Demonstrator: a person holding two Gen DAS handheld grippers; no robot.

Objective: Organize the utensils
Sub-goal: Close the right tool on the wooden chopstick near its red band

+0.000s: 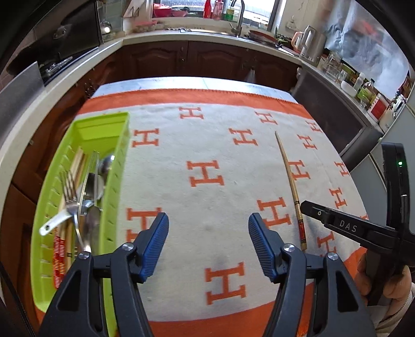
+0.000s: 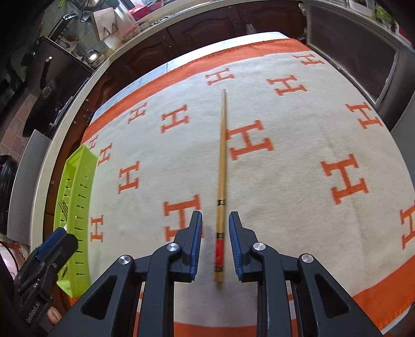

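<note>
A single wooden chopstick (image 2: 222,160) with a red and black decorated end lies on the orange-and-cream cloth; it also shows in the left wrist view (image 1: 290,181). My right gripper (image 2: 215,228) is open, its two fingers on either side of the chopstick's decorated end, with gaps on both sides. A lime green utensil tray (image 1: 114,166) at the table's left holds a fork (image 1: 69,186), spoons (image 1: 94,181) and chopsticks (image 1: 77,163). My left gripper (image 1: 207,228) is open and empty over the cloth, right of the tray.
The cloth with orange H letters (image 1: 207,173) covers the table. Dark wooden cabinets (image 1: 181,59) and a worktop with a sink tap (image 1: 240,18), kettle (image 1: 311,44) and bottles ring the table. The tray also shows at the left in the right wrist view (image 2: 75,186).
</note>
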